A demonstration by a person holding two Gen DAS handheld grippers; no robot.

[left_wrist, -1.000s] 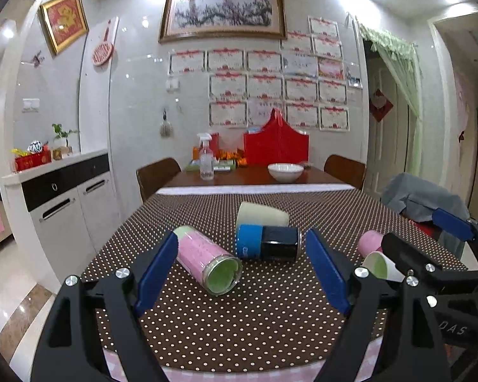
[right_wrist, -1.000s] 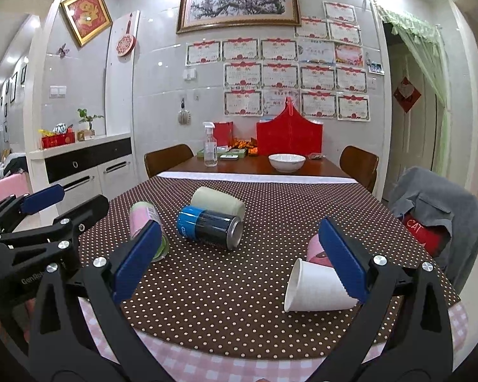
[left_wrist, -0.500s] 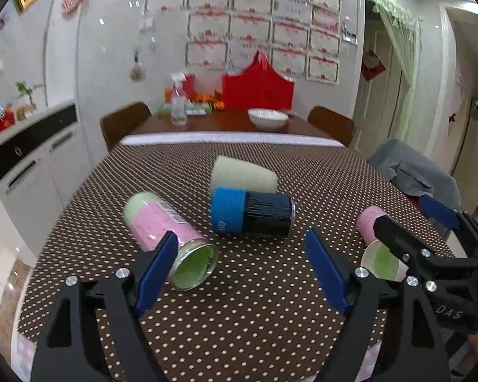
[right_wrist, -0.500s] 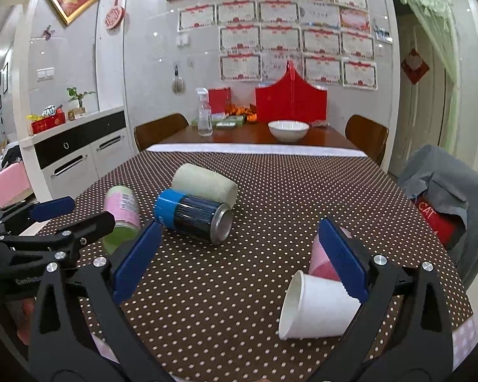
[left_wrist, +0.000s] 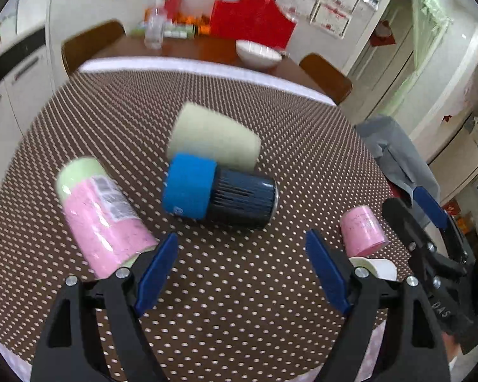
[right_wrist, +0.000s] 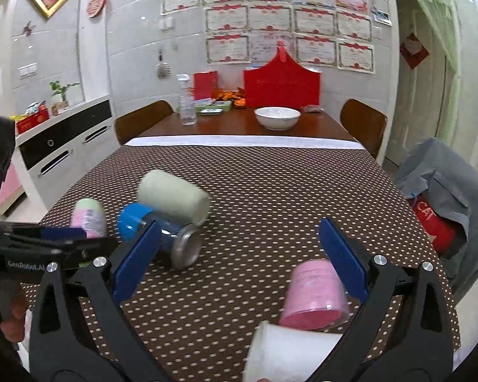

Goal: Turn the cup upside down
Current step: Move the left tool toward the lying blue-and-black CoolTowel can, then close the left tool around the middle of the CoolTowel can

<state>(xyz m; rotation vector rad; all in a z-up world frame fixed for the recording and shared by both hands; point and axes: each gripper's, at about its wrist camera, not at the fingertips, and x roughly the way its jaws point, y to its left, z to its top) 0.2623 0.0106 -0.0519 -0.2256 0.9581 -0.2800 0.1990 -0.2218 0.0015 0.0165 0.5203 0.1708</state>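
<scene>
Cups lie sideways; left gripper (left_wrist: 239, 269) and right gripper (right_wrist: 239, 258) both agape, empty; blue-banded cup (left_wrist: 218, 192) ahead of left jaws, may roll if nudged.

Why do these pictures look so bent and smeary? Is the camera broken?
Not broken. Both views use fisheye lenses, so walls and the dotted tablecloth curve toward dark rounded corners. In the left wrist view the far red bag and certificates are motion-smeared; the left gripper is sharp. In the right wrist view, the near white cup is blurred.
</scene>
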